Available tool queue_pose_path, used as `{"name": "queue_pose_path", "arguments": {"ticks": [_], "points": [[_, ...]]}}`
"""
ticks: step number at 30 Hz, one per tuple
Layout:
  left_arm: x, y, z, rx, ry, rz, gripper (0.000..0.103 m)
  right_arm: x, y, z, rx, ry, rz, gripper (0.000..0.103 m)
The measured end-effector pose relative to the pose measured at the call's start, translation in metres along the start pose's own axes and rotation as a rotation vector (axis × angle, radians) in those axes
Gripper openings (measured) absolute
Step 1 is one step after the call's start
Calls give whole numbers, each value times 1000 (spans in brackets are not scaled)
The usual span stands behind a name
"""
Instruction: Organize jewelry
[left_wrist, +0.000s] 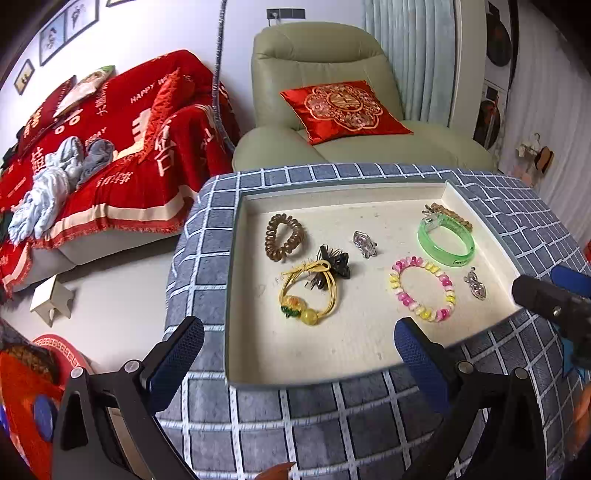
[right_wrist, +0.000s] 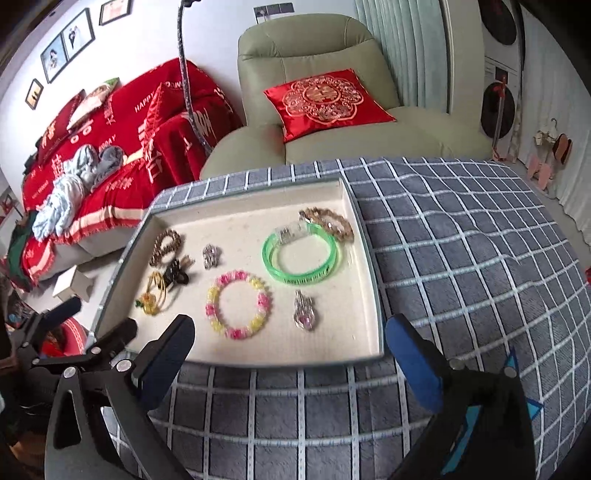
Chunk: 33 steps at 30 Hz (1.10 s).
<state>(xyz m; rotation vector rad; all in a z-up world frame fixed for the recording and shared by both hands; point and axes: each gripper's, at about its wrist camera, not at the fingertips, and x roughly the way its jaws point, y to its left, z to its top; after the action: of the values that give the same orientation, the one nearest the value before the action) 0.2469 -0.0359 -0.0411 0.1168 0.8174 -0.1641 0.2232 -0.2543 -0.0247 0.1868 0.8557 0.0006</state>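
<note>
The left black two-finger gripper with blue padded fingertips (left_wrist: 299, 349) is spread wide, nothing between its fingers. Its left finger (left_wrist: 177, 354) and right finger (left_wrist: 417, 354) point forward and slightly down. The right black two-finger gripper with blue pads (right_wrist: 290, 349) is likewise spread wide and holds nothing. The right wrist view shows the left gripper at its left edge; the left wrist view shows the right gripper's finger (left_wrist: 546, 299) at its right edge.
</note>
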Motion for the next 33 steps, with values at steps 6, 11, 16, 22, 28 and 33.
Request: {"name": "queue_pose_path", "arguments": {"ticks": [6, 11, 16, 22, 28, 33], "points": [[-20, 0, -23, -31, -26, 24, 103, -10, 4, -21, -18, -3, -23, 103], [-29, 1, -46, -63, -14, 42, 103, -20, 5, -43, -28, -20, -46, 103], [-40, 3, -61, -92, -5, 41, 103, -34, 6, -58, -33, -50, -63, 103], [-62, -1, -67, -59, -78, 82, 103, -52, 14, -69, -59, -97, -91, 103], [-82, -1, -68, -38, -147, 106, 103, -68, 24, -79, -83, -131, -120, 103], [-87, 3, -68, -67, -147, 98, 103, -78, 32, -79, -110, -152, -137, 103]]}}
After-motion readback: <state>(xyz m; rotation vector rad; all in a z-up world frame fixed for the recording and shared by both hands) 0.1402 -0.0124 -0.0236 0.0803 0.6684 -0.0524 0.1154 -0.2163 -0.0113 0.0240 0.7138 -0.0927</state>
